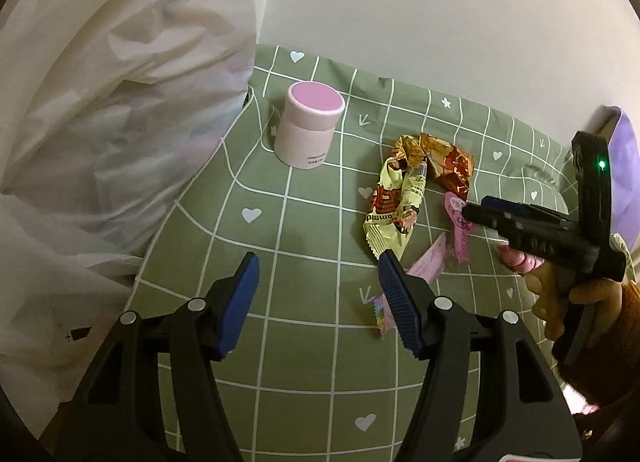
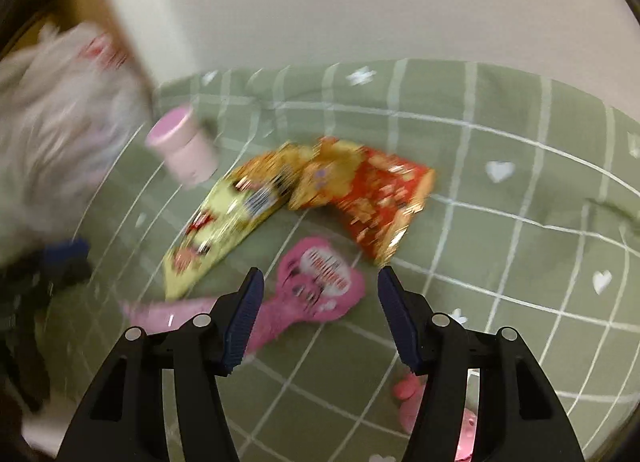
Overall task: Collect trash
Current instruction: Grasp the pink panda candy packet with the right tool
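Note:
On the green checked cloth [image 1: 304, 346] lie a crumpled yellow wrapper [image 1: 390, 205] [image 2: 224, 221], a red-gold wrapper [image 1: 448, 165] [image 2: 372, 197] and two pink wrappers [image 1: 430, 264]. My right gripper [image 2: 320, 276] hangs open just over the pink printed wrapper [image 2: 324, 268], which shows between its fingers, pads apart from it. In the left wrist view a hand holds that right gripper [image 1: 476, 213] at the right, over the pink wrapper. My left gripper [image 1: 319, 262] is open with nothing between its blue pads; its right finger hides part of one pink wrapper. A white plastic bag [image 1: 100, 121] [image 2: 52, 121] bulges at the left.
A pink cylindrical container [image 1: 308, 125] [image 2: 182, 145] stands upright beside the bag. A white wall rises behind the cloth. A purple object [image 1: 624, 181] sits at the far right edge. Something pink [image 2: 408, 390] lies below my right finger. The right wrist view is blurred.

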